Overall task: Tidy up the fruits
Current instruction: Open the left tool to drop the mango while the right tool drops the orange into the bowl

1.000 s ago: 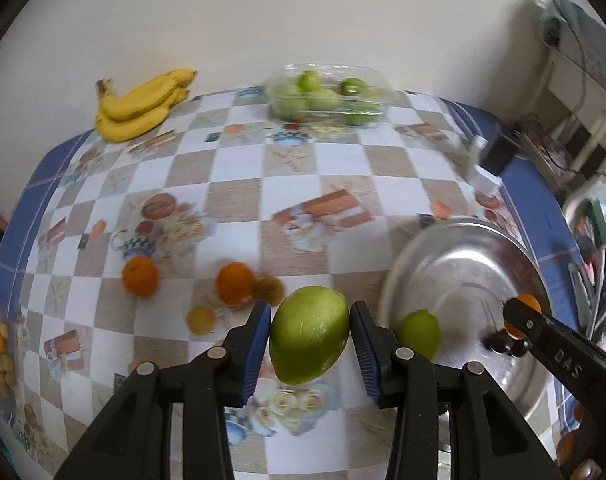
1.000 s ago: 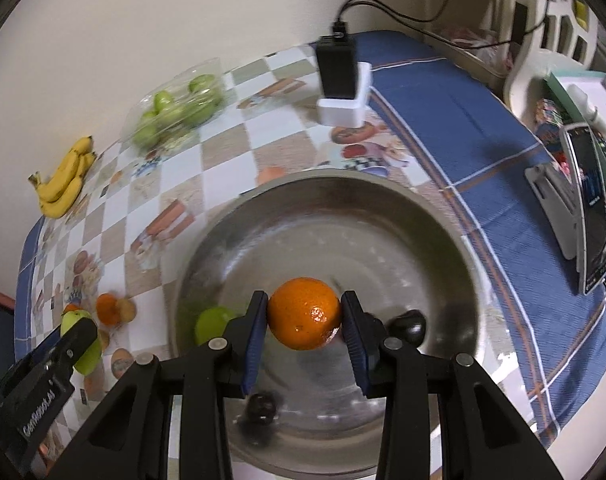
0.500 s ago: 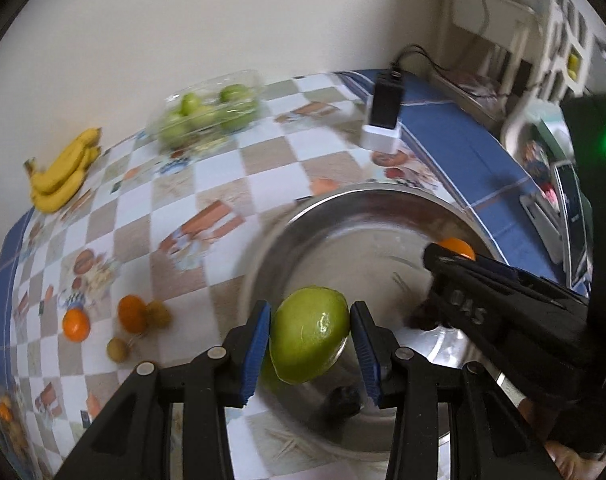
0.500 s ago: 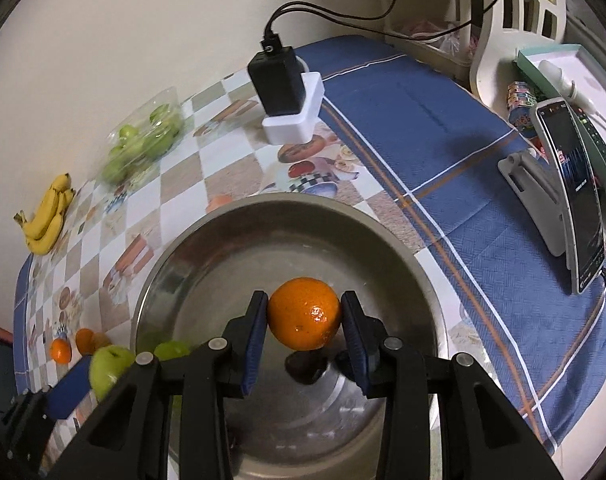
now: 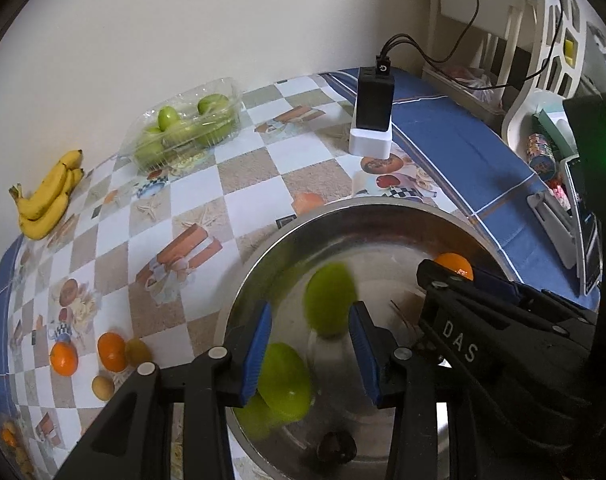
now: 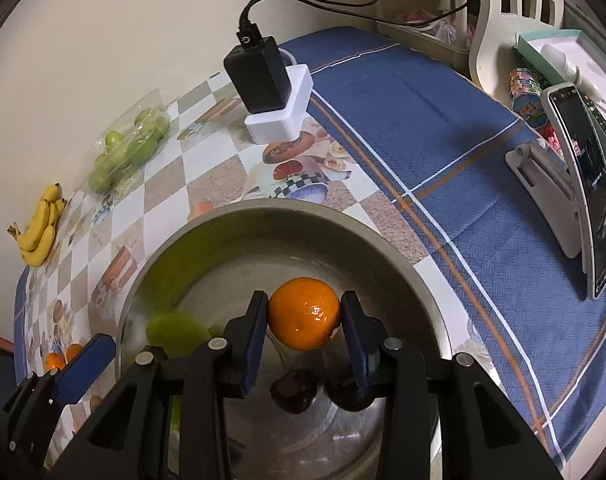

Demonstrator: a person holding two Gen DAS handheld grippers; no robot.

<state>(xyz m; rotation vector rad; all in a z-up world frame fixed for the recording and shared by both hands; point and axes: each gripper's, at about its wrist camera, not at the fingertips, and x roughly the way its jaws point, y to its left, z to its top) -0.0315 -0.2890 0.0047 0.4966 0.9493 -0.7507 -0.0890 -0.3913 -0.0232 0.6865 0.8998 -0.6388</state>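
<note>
The right tongs (image 6: 303, 336) are clamped on a mandarin (image 6: 303, 313) above the steel bowl (image 6: 403, 264) by the bench's blue-bordered edge. The mandarin should be lowered near the bowl's floor, clear of the dark fruits (image 6: 293, 390), before release. The left tongs (image 5: 309, 344) stand apart, empty; a blurred green fruit (image 5: 330, 300), perhaps rolling, lies in the bowl. Pad contact on the mandarin is shown only by the right view, and the empty gap only by the left.
</note>
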